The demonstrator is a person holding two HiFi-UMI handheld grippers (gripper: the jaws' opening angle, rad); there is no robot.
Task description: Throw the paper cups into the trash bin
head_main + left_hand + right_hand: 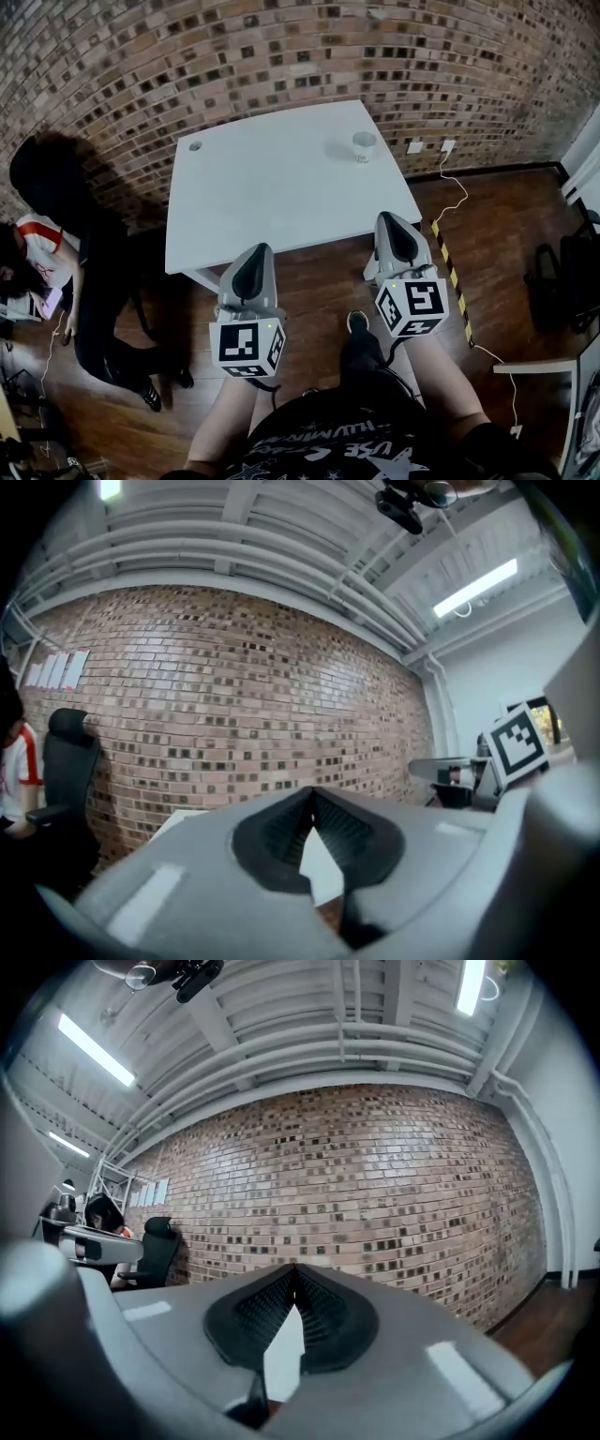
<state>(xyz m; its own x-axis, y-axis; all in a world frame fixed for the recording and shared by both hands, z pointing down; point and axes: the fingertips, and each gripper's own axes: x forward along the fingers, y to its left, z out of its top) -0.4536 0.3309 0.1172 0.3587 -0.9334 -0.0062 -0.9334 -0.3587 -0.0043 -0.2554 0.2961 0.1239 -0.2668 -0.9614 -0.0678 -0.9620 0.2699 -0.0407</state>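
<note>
Nearest us in the head view, our left gripper (254,253) and right gripper (395,220) hover before the table (272,197), and a paper cup (364,145) sits near its far right corner. In the left gripper view we see the jaws pressed together, empty. The right gripper view shows the same.

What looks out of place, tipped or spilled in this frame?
Nothing is spilled or damaged. One paper cup stands near the far right corner of the white table. The left gripper and right gripper are shut and empty. Oddly, no trash bin shows in any view.
</note>
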